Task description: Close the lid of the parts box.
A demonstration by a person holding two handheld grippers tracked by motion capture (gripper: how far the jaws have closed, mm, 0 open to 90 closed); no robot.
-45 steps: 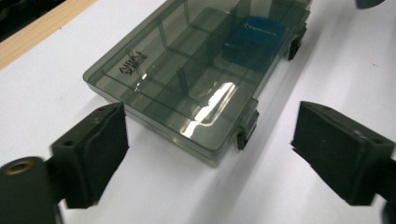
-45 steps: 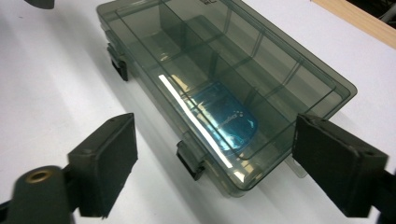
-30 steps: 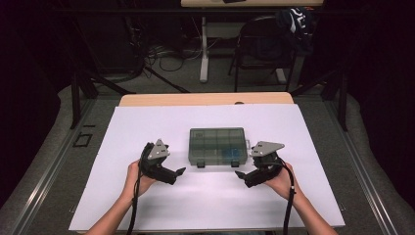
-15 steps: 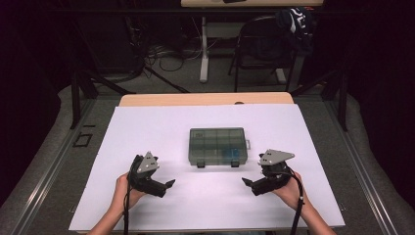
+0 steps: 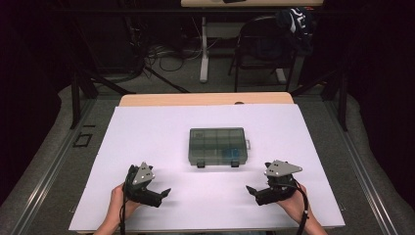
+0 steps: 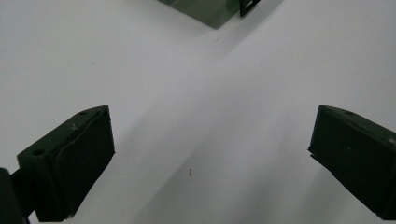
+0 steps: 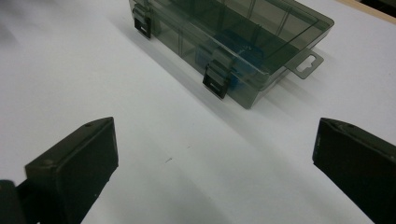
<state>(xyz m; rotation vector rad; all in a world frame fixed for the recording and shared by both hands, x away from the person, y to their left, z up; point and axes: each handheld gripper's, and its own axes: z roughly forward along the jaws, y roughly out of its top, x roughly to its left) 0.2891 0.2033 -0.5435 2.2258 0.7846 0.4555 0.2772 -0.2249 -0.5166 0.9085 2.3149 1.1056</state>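
A smoky clear compartment box (image 5: pixel 218 146) lies shut in the middle of the white sheet (image 5: pixel 156 132), its two dark latches facing me. Through the lid something blue (image 7: pixel 236 44) shows near the right latch (image 7: pixel 215 80). My left gripper (image 5: pixel 162 196) rests low at the front left, held by a hand, pointing right toward the box. Its jaws stand wide open over bare sheet (image 6: pixel 210 135), with a corner of the box (image 6: pixel 210 10) far ahead. My right gripper (image 5: pixel 254 192) sits at the front right, open (image 7: pixel 215 140), with the box a short way beyond its jaws.
The white sheet covers a wooden table whose far edge (image 5: pixel 205 99) shows behind it. Past the table stand a dark chair (image 5: pixel 259 49), a desk leg (image 5: pixel 204 54) and cables on the floor. Metal rails (image 5: pixel 364 171) run along both sides.
Both grippers have pulled back from the box's sides toward the front edge of the table, the left going left and the right going right. The box has stayed put.
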